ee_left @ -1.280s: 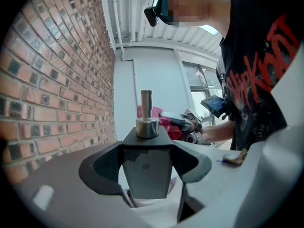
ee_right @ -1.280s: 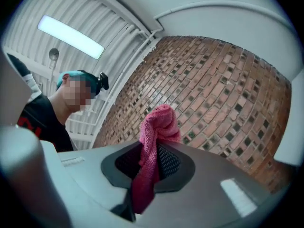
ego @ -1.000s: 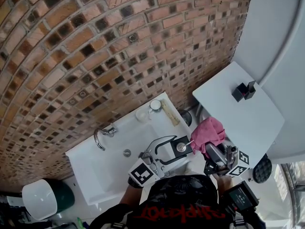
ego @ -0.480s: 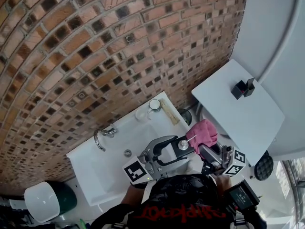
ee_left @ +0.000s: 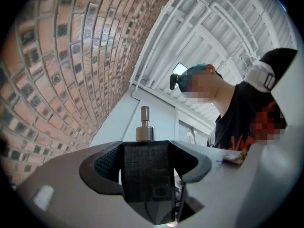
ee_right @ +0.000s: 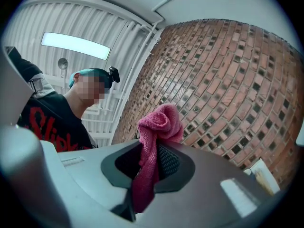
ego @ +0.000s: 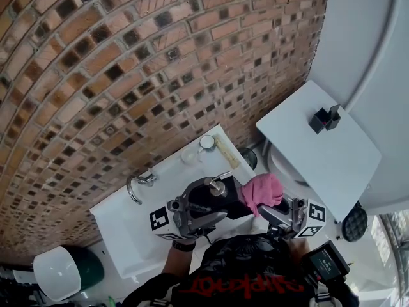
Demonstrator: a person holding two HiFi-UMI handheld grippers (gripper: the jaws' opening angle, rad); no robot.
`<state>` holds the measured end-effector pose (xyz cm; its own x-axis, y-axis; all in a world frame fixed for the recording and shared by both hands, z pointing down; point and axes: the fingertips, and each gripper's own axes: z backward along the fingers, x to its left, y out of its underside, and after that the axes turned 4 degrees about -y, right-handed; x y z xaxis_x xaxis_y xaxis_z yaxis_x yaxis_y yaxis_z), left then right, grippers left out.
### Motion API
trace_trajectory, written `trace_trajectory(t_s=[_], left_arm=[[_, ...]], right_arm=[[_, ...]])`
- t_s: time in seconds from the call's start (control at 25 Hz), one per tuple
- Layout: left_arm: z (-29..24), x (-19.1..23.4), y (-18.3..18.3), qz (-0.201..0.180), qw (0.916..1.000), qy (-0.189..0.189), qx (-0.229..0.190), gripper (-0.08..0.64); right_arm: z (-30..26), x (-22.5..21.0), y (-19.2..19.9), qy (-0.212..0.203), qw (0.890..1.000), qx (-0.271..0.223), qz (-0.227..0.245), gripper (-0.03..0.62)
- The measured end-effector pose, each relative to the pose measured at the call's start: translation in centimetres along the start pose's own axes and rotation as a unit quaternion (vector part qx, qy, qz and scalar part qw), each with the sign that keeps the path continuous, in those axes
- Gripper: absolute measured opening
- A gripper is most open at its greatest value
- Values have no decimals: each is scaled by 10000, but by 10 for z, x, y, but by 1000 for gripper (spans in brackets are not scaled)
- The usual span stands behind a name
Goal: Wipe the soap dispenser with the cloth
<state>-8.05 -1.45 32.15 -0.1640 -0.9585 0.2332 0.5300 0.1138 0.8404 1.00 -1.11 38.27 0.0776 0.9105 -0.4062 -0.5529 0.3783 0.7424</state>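
left gripper [ego: 208, 203] is being clenched on the black soap dispenser [ee_left: 146, 172], which is being held over the white sink [ego: 128, 222]; pink cloth [ee_right: 161, 122] is being gripped by the right gripper [ee_right: 149, 163], just beside the dispenser.

We see the soap dispenser [ego: 215, 190], a black, square-sided bottle with a silver pump top. It is clamped by its body between the jaws of the left gripper [ego: 216, 204], pump end sticking out past the fingertips. The cloth [ego: 261, 192] is pink and knitted, bunched into a soft lump, and is pinched between the jaws of the right gripper [ego: 273, 204]. It sits just beside the dispenser; we cannot tell whether they touch.
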Motion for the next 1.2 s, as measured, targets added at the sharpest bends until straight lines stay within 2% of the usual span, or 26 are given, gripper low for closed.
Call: trace_trajectory(t_s=[0.2, 0.36, 0.52, 0.68, 0.8, 0.92, 1.08, 1.2], left_arm=[[4, -1, -22, 108, 9990, 99, -433, 307], [9, -1, -28, 51, 9988, 101, -486, 307], [7, -1, -21, -153, 9997, -20, -189, 307], [-1, 3, 0, -578, 9963, -368, 519, 307], [-8, 8, 21, -941, 9859, -679, 1206, 307], [-7, 14, 43, -1178, 9715, -938, 1833, 307], [1, 30, 67, -1627, 9433, -1429, 2514, 306], [6, 38, 79, -1882, 9269, -1659, 2791, 305]], right_arm=[[-2, -3, 13, 29, 9997, 238, 26, 52], [0, -10, 27, 110, 9992, 366, -85, 52], [12, -30, 43, 481, 9975, 429, -282, 52], [26, -47, 41, 955, 9941, 350, -377, 52], [30, -47, 26, 1074, 9937, 177, -279, 52], [29, -38, 1, 1019, 9948, -48, -79, 52], [13, -9, -27, 630, 9969, -98, 462, 52], [-10, 14, -27, 307, 9954, 262, 874, 52]])
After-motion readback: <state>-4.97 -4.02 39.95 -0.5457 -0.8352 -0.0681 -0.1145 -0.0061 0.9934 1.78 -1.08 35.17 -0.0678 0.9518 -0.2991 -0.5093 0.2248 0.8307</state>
